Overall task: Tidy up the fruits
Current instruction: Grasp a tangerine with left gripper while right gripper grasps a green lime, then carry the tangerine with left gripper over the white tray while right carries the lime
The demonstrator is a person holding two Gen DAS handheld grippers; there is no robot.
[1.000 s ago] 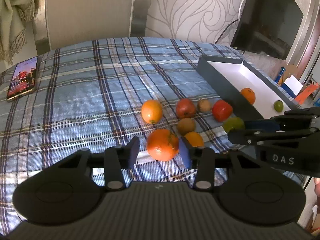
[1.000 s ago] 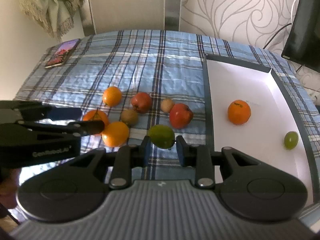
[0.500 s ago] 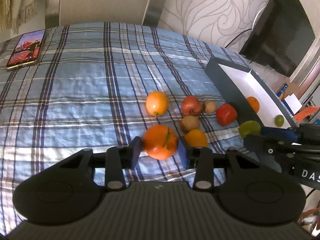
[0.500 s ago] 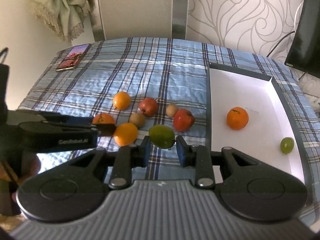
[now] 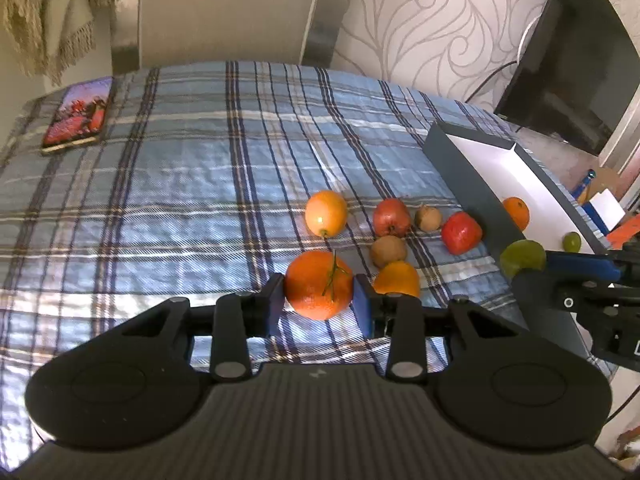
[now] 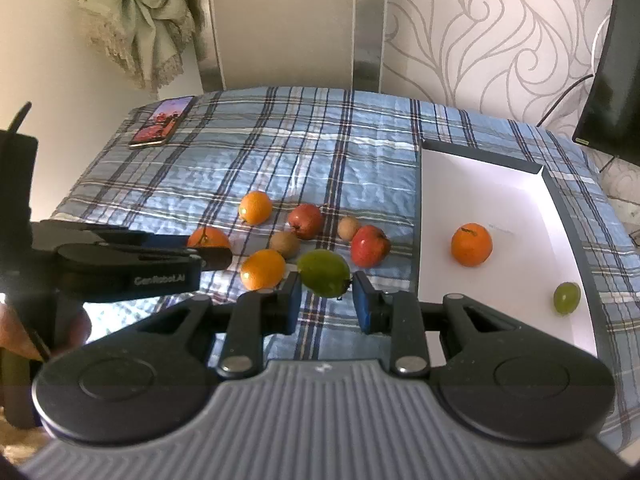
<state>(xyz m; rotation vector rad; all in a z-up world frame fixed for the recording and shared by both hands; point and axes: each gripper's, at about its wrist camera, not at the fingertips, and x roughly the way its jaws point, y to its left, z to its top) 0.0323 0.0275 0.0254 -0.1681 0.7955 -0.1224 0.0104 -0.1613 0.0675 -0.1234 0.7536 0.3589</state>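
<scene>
My left gripper [image 5: 318, 302] is shut on a large orange [image 5: 319, 284] with a green stem and holds it above the plaid cloth. My right gripper [image 6: 325, 300] is shut on a green fruit [image 6: 324, 273], also lifted; the same fruit shows in the left wrist view [image 5: 522, 258]. On the cloth lie a yellow-orange fruit [image 5: 326, 213], a red apple [image 5: 391, 218], two brown kiwis [image 5: 388, 251], a red fruit [image 5: 461, 233] and another orange [image 5: 396, 280]. The white tray [image 6: 480, 184] at the right holds an orange [image 6: 471, 244] and a small green fruit [image 6: 566, 298].
A phone [image 5: 78, 114] lies at the far left of the plaid-covered surface. A dark TV screen [image 5: 568, 76] stands behind the tray. A fringed cloth [image 6: 148, 28] hangs by the wall at the back left.
My left gripper closed on the large orange and lifted it. My right gripper rose with the green fruit held in it. Both views pulled back from the cloth.
</scene>
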